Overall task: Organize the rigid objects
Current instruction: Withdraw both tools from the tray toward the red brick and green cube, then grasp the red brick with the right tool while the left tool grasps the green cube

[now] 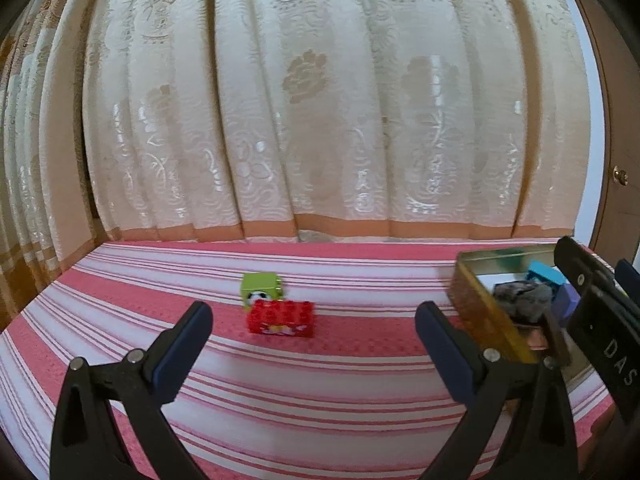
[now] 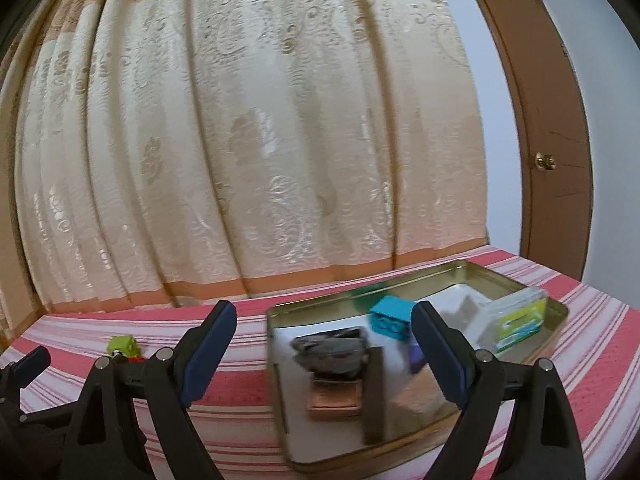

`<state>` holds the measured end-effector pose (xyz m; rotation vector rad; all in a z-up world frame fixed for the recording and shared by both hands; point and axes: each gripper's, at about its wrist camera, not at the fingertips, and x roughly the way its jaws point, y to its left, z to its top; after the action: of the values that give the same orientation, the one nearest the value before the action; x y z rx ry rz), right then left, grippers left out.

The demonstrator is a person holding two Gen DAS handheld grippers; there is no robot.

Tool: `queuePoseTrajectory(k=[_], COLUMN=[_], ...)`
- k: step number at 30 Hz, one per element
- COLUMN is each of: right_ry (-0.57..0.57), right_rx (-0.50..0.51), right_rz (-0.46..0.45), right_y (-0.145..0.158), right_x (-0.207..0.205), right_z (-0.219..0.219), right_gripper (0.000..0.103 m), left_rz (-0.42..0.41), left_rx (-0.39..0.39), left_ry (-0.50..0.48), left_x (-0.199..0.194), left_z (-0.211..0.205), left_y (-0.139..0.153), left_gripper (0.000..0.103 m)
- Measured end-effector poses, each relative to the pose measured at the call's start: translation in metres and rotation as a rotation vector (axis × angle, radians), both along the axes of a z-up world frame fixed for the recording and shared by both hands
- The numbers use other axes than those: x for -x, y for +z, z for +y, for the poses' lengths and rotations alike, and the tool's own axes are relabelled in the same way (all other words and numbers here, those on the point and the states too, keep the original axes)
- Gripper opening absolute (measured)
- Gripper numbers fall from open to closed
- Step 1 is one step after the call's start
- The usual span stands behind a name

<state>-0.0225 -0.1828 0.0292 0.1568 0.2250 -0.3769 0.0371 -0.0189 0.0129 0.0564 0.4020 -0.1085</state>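
Two blocks are sitting out on the red-and-white striped cloth (image 1: 320, 380), at the left of the scene: one green block (image 1: 262, 286) with a small picture on its near face, and one red block (image 1: 281, 317) lying just in front of it, the two touching or nearly so. The left gripper (image 1: 312, 332) is hovering short of them with its jaws spread wide and nothing between the pads.

Farther right, one open gold tin (image 2: 280, 380) is resting on the same cloth. Inside it, counted from the left, are lying one grey stone-like lump (image 2: 330, 350), one flat brown wooden piece (image 2: 334, 400) partly under the lump, one dark upright strip (image 2: 374, 392), one turquoise block (image 2: 390, 316), one purple block (image 2: 416, 356) mostly hidden behind a finger, and one clear packet with a green label (image 2: 516, 320) against the tin's right wall.

The right gripper (image 2: 324, 340) is hanging over the tin's near edge, fingers released and wide apart, gripping nothing. One patterned cream curtain (image 1: 320, 100) is hanging behind everything, and one brown door (image 2: 552, 140) with one brass knob (image 2: 545, 160) is standing at far right.
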Motion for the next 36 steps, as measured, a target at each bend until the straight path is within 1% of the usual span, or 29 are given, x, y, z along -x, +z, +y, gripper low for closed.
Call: queuePoseTrajectory(k=[7,14,22,24,26,32,36], right_ry=[0.03,0.07,0.148,0.169,0.192,0.3,0.338], right_rx=[-0.002,-0.007,0.003,0.009,0.005,-0.065,-0.125], right_rz=[0.026,0.057,0.113,0.142,0.181,0.309,0.394], right_y=[-0.002,-0.004,-0.006,-0.007,-0.01,-0.021,-0.03], right_x=[-0.017,-0.036,-0.065,-0.074,-0.086,-0.126,-0.152], right_z=[0.021,0.041,0.072,0.08,0.087,0.109,0.125], right_gripper=[0.091,0.091,0.091,0.091,0.091,0.091,0.091], left_rz=[0.013,0.04,0.083,0.084,0.095,0.144,0.169], left_rx=[-0.014,-0.03,-0.042,-0.056,-0.049,-0.035,-0.019], left_ry=[0.039,0.125,0.227,0.253,0.27,0.313,0.336], left_x=[-0.015,-0.036,-0.061,-0.067,-0.072,-0.087,-0.09], left_z=[0.026,0.065,0.11,0.121,0.132,0.15,0.158], left_y=[-0.001,-0.004,-0.008,-0.009,-0.01,-0.015,-0.018], left_gripper=[0.102,0.102,0.102,0.102,0.102,0.102,0.102])
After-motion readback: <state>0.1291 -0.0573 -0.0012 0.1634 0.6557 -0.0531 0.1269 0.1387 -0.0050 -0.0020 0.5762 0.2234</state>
